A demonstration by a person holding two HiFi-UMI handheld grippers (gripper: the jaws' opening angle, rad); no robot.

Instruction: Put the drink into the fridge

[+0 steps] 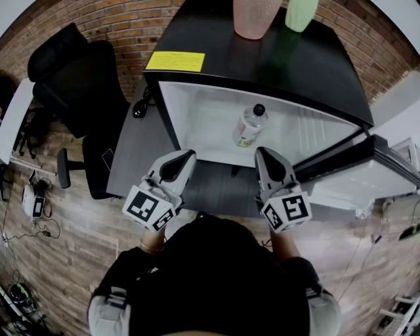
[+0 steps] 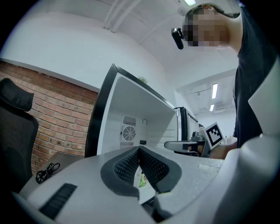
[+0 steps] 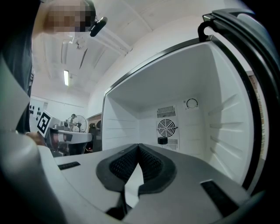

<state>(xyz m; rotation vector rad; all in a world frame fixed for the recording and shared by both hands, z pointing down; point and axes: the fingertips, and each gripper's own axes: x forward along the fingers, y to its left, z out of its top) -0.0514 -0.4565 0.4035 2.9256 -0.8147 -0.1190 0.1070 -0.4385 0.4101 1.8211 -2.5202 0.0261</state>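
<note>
Drink bottle (image 1: 250, 125) seen upright inside open mini fridge (image 1: 172, 111), mid-compartment, toward far wall. Left gripper (image 1: 187, 155) and right gripper (image 1: 262, 152) held side by side near fridge opening, both clenched, nothing grasped. Fridge door (image 1: 374, 167) swung right.

Fridge (image 1: 315, 72): black shell and white lining are noted. A yellow label (image 1: 175, 62) is seen on its top, with a pink vessel (image 1: 254, 16) and a pale green vessel (image 1: 300, 13). Drink (image 1: 250, 125): clear, black cap, green-and-white wrap. Left tool (image 1: 189, 155) and right tool (image 1: 261, 152): light grey, black ribbed pads, black-and-white square markers. Counter (image 1: 131, 157) dark grey; brick wall (image 1: 125, 23) red-brown; chair (image 1: 79, 85) black.
</note>
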